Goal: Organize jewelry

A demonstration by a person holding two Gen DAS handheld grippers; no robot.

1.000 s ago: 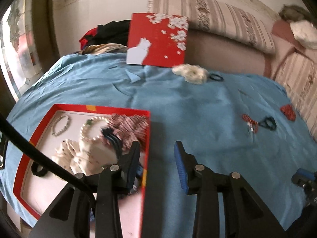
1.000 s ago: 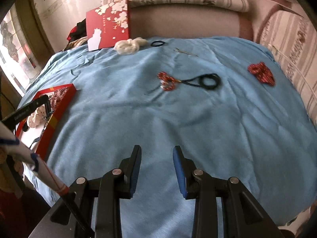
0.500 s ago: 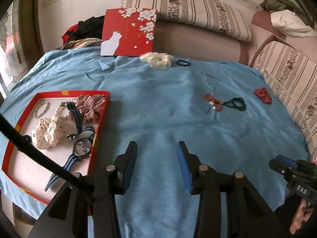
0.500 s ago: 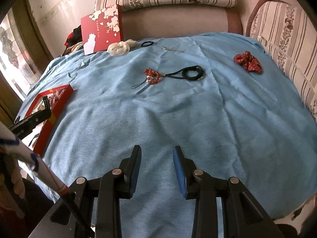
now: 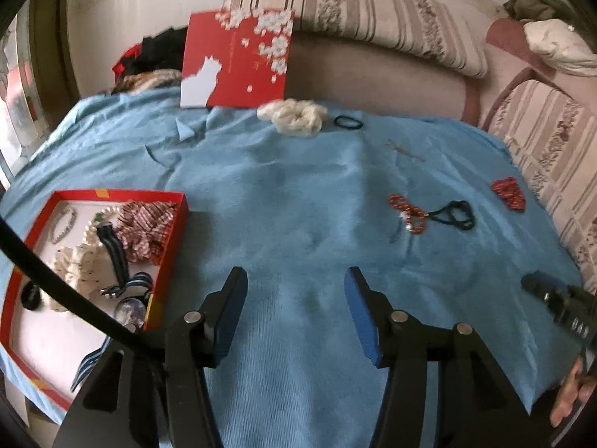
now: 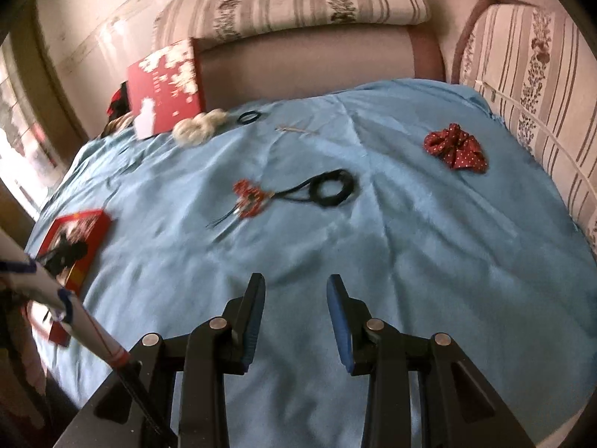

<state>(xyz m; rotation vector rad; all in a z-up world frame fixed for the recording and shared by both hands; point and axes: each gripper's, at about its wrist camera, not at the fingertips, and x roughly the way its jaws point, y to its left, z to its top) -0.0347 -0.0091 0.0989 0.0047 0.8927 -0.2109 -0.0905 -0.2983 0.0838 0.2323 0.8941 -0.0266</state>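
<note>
Red box (image 5: pixel 169 246) sitting at left on blue cloth (image 5: pixel 298 205); left view alone showing watch (image 5: pixel 128 304), pearls, scrunchies inside. Left gripper (image 5: pixel 294 311) jaws just been opening, nothing between. Right gripper (image 6: pixel 296 317) parted, empty; only its view showing red scrunchie (image 6: pixel 455 147) clearly.

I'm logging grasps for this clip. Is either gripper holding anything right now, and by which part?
Nothing is held. The left gripper, whose jaws have just been opening, and the right gripper both stand open over the blue cloth.
</note>
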